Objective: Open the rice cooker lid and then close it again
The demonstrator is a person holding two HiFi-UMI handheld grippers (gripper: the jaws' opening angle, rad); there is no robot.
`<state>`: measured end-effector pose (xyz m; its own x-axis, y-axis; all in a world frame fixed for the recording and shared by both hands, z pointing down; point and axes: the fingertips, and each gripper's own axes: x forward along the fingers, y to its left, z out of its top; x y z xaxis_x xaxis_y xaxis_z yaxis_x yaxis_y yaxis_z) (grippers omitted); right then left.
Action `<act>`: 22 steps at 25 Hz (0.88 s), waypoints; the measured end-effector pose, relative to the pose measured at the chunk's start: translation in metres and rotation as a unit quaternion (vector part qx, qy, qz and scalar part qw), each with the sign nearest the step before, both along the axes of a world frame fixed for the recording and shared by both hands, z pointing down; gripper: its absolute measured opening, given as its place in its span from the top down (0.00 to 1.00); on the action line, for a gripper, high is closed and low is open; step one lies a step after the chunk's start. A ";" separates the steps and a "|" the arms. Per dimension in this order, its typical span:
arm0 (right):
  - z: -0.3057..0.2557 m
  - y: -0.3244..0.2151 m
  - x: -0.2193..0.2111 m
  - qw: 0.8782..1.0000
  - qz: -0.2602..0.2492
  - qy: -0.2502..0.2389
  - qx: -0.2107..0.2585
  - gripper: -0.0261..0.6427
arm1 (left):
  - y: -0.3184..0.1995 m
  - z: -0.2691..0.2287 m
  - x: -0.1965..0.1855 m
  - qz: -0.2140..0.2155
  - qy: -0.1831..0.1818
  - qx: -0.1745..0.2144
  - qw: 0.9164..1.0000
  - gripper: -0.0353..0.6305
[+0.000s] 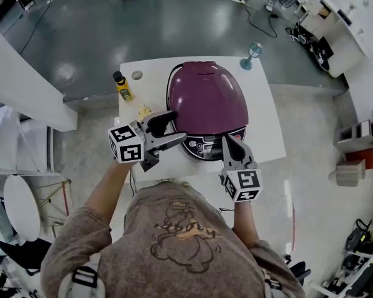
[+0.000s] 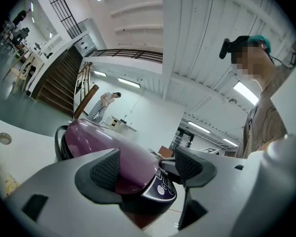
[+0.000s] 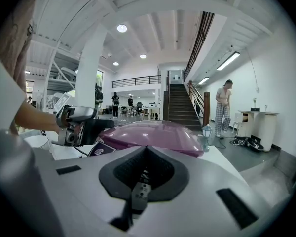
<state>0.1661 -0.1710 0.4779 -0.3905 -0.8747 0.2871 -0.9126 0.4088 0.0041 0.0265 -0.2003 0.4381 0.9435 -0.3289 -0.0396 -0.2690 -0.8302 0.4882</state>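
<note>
A purple rice cooker [image 1: 208,101] stands on the white table [image 1: 267,135] with its lid down and its control panel [image 1: 210,145] facing me. My left gripper [image 1: 168,131] is open at the cooker's front left, level with the lid's edge. In the left gripper view the cooker [image 2: 93,139] shows between the spread fingers [image 2: 106,169], with nothing gripped by the left gripper [image 2: 148,166]. My right gripper [image 1: 234,148] is shut and empty at the cooker's front right, beside the panel. The right gripper view has the shut right gripper [image 3: 145,168] below the lid [image 3: 153,135], with the left gripper [image 3: 79,125] beyond.
A yellow bottle [image 1: 122,87], a small round disc [image 1: 137,75] and a little yellow item [image 1: 144,112] sit on the table's left side. A blue stemmed glass [image 1: 251,54] stands at the far right corner. A person [image 3: 222,107] stands far off near a white cabinet [image 1: 332,30].
</note>
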 end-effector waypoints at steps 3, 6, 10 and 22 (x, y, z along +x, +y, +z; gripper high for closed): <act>0.000 -0.002 0.002 1.000 -0.001 -0.019 -0.013 0.96 | 0.001 0.004 0.000 0.002 0.000 -0.001 1.000 0.41; -0.003 -0.007 0.004 1.000 -0.003 -0.021 -0.016 0.96 | 0.001 0.006 0.001 0.003 -0.002 -0.003 1.000 0.41; -0.012 -0.019 0.007 1.000 -0.003 0.003 -0.016 0.96 | 0.002 0.006 0.003 0.004 -0.004 -0.002 1.000 0.41; -0.003 -0.027 0.009 0.997 -0.016 0.043 -0.058 0.95 | 0.002 0.008 0.010 0.008 -0.011 0.000 1.000 0.41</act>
<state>0.1752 -0.1980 0.4753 -0.3864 -0.8216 0.4192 -0.8976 0.4394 0.0338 0.0361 -0.1978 0.4457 0.9494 -0.3134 -0.0193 -0.2657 -0.8346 0.4826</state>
